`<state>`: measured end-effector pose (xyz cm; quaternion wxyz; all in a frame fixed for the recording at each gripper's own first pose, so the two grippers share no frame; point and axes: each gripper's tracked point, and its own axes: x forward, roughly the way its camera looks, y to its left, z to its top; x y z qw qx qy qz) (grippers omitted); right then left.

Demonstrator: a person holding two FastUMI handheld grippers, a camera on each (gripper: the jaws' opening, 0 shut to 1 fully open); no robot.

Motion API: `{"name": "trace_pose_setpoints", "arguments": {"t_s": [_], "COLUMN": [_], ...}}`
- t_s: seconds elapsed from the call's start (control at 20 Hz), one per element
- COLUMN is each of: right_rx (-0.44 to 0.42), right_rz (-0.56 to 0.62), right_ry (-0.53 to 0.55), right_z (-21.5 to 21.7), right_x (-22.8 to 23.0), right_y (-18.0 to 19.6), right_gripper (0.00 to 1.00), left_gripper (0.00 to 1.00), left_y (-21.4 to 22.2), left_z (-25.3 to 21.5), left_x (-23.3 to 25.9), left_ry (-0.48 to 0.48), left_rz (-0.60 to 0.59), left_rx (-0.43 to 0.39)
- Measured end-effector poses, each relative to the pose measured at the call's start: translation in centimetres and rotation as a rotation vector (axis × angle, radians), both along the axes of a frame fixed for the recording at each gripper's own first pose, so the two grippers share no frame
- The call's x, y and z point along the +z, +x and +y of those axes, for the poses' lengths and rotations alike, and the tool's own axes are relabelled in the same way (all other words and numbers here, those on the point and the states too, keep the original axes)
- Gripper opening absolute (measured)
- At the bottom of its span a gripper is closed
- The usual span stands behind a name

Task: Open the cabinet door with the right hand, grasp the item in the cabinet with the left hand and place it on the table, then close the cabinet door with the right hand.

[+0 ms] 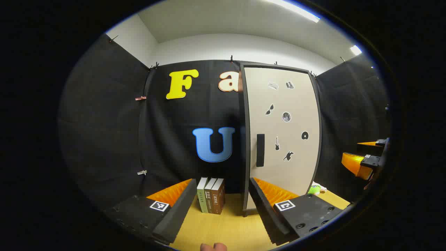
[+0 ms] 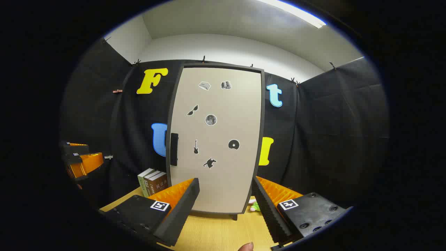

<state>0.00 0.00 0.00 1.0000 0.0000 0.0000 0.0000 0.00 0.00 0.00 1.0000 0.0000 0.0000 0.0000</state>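
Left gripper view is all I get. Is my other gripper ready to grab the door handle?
Observer: The right gripper is open, with nothing between its fingers.
Operator: Is it lined up with the handle?
Observer: Not quite. In the right gripper view, the handle sits above the finger at that view's left, not over the gap.
Operator: Where's my gripper from there?
Observer: The left gripper hangs far left of the cabinet door, left of the books.
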Motion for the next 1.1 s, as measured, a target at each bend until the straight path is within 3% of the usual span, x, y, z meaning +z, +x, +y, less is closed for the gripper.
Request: {"name": "trace_pose_setpoints", "arguments": {"t_s": [1.1], "right_rx": [0.015], "right_rz": [0.013], "right_ry": [0.010], "right_z": [1.7], "right_x": [-0.5], "right_y": [0.8], "right_gripper": [0.98], "left_gripper": [0.94], "left_y": [1.1], "left_z": [0.6], "left_x": [-0.4], "left_ry": [0.004], "left_rz": [0.003], "left_rx": [-0.009]}}
